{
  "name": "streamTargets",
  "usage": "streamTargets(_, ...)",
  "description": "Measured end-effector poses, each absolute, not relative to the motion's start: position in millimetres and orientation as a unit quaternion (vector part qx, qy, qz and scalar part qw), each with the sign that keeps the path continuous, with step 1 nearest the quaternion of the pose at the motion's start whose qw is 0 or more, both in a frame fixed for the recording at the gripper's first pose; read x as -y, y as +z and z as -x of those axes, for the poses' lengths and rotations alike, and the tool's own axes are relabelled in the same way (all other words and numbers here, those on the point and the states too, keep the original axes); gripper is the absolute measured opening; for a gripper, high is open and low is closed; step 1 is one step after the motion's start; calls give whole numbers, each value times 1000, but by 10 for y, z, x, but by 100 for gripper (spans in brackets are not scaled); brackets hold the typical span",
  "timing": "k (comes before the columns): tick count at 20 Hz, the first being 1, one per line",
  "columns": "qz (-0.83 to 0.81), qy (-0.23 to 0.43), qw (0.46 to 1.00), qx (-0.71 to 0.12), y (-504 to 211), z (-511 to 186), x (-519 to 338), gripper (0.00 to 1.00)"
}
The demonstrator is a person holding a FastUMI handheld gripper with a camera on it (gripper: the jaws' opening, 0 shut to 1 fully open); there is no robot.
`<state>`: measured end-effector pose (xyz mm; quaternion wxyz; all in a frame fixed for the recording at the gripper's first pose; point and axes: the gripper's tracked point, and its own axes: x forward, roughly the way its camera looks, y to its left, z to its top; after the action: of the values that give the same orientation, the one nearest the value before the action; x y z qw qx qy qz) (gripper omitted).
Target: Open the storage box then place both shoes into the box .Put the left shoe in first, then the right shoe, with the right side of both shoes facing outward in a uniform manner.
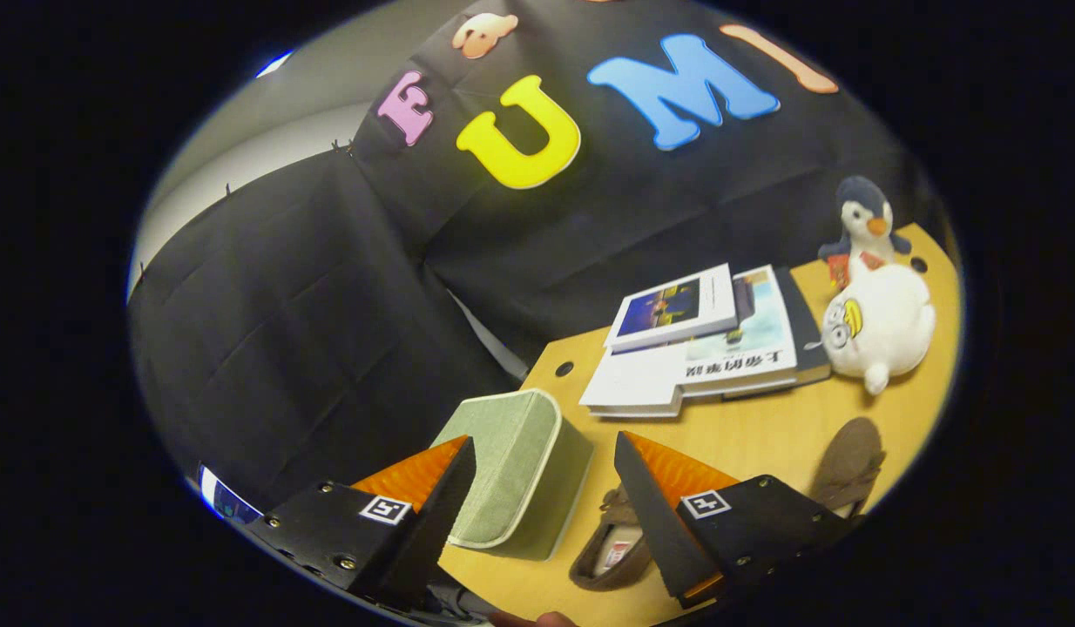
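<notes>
- Gripper [542,488] hovers above the wooden table [747,435], fingers spread wide, holding nothing.
- Green fabric storage box [520,470], shut, sits between them.
- Brown shoes [611,544] [847,466] lie right; books [703,344] and plush penguins [877,322] farther.

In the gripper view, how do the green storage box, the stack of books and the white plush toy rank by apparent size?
1. Stack of books and green storage box: look alike, and the box is nearer the camera, so I leave them unranked.
2. White plush toy: smallest.
The gripper is open, holding nothing.
</notes>
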<state>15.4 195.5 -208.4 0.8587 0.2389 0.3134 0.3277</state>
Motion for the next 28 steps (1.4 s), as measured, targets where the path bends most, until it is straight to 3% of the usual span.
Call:
streamTargets(8,-283,397,768,-415,-2882,-86,-2617,97)
streamTargets(15,-397,446,648,-473,-3155,43,-3086,96)
streamTargets(21,-444,453,606,-480,-3157,78,-3211,95)
streamTargets(22,-457,451,600,-477,-3091,44,-3245,83)
streamTargets(26,-495,434,582,-477,-2960,-105,-3113,20)
streamTargets(28,-482,443,585,-478,-2902,-62,-3072,5)
